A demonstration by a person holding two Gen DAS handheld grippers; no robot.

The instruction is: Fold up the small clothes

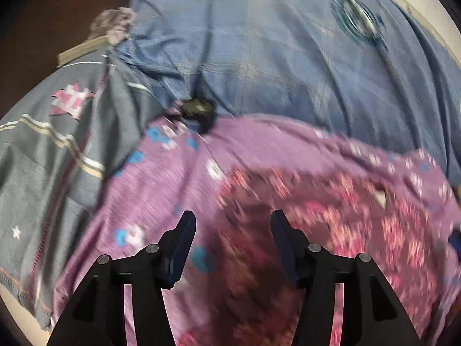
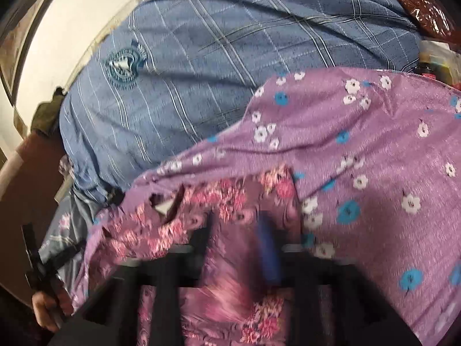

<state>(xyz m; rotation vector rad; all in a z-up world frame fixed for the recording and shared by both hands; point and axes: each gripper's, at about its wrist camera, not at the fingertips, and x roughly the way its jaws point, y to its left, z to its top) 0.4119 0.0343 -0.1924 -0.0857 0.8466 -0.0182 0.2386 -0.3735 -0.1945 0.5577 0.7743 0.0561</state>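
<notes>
L hand-held gripper (image 1: 232, 219) hovers over the floral garment (image 1: 288, 230), jaws about half apart, nothing between them — prob. lining up for a fold edge. R hand-held gripper (image 2: 239, 230) is heavily blurred; jaws look apart, floral cloth runs between them, can't tell if gripped. Garment lies on the purple sheet (image 2: 374, 158), checked blue bedding (image 2: 201, 57) at 12 o'clock. Garment's outline is smeared and cut off at 6.

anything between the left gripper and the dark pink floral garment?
Nothing visible. The left gripper is open right over the floral garment, with only that cloth showing between its fingers. The garment lies on the purple flowered sheet.
</notes>
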